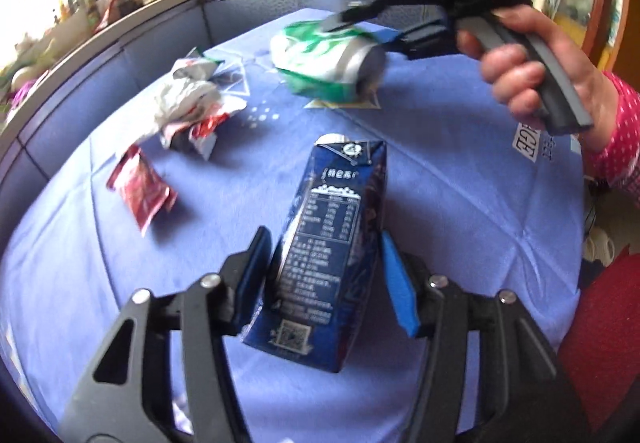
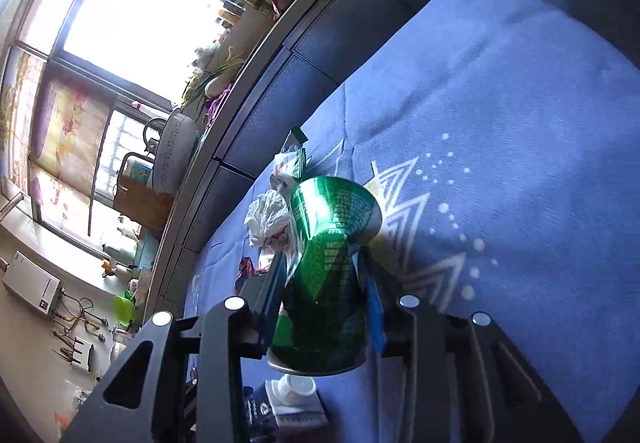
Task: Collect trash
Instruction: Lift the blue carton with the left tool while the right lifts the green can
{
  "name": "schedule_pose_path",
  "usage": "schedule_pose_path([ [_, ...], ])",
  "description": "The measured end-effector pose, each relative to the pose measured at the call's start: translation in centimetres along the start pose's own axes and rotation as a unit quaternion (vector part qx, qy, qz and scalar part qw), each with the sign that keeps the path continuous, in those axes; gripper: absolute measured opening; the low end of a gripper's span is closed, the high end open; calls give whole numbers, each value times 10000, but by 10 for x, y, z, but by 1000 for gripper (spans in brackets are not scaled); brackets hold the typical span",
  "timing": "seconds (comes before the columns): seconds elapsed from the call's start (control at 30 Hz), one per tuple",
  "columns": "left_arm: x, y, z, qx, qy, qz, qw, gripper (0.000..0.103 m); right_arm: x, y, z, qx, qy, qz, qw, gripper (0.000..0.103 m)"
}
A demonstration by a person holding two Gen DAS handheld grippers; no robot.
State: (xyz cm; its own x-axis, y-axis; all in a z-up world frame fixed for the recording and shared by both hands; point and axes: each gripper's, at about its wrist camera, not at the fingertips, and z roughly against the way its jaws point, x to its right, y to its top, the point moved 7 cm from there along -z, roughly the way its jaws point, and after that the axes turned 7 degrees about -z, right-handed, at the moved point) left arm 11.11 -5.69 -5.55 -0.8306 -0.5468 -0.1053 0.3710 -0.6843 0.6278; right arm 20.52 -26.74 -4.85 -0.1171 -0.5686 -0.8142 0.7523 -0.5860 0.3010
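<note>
A dark blue milk carton [image 1: 332,247] sits between the blue pads of my left gripper [image 1: 326,267], which is shut on it above the blue tablecloth [image 1: 440,171]. My right gripper [image 2: 326,291] is shut on a crushed green can [image 2: 328,263] and holds it tilted over the cloth; in the left wrist view the can [image 1: 324,63] and the right gripper [image 1: 360,27] are at the far side of the table. The carton's top [image 2: 288,403] shows under the can in the right wrist view.
Crumpled white wrappers [image 1: 188,99] and a red sachet [image 1: 142,191] lie on the cloth at left. A grey counter edge [image 1: 120,31] with bottles and a stove runs behind. A red chair seat [image 1: 600,343] is at the right.
</note>
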Motion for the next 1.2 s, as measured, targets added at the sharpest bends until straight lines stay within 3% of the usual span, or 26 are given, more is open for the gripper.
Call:
schedule_pose_path([
  [0.23,12,-29,22,-52,209,816,9964,54,10,-78,44,-355,-156,369,9986,31],
  [0.4,27,-26,22,-167,235,886,9957,69,6,-119,54,-562,-432,917,9933,31],
  [0.63,25,-10,10,-475,365,1011,9931,69,-3,-124,48,-734,-680,1214,9875,33],
  [0.77,24,-6,8,-601,613,1042,9908,69,1,-130,41,-920,-818,1220,9849,44],
  [0.93,23,-9,5,-699,872,1015,9885,54,8,-132,34,-1144,-597,1003,9866,47],
  [1.03,19,-10,6,-664,832,1161,9875,54,8,-138,30,-1271,-467,977,9860,46],
  [1.2,18,-10,7,-646,861,1205,9869,52,1,-138,36,-1130,-358,1091,9869,45],
])
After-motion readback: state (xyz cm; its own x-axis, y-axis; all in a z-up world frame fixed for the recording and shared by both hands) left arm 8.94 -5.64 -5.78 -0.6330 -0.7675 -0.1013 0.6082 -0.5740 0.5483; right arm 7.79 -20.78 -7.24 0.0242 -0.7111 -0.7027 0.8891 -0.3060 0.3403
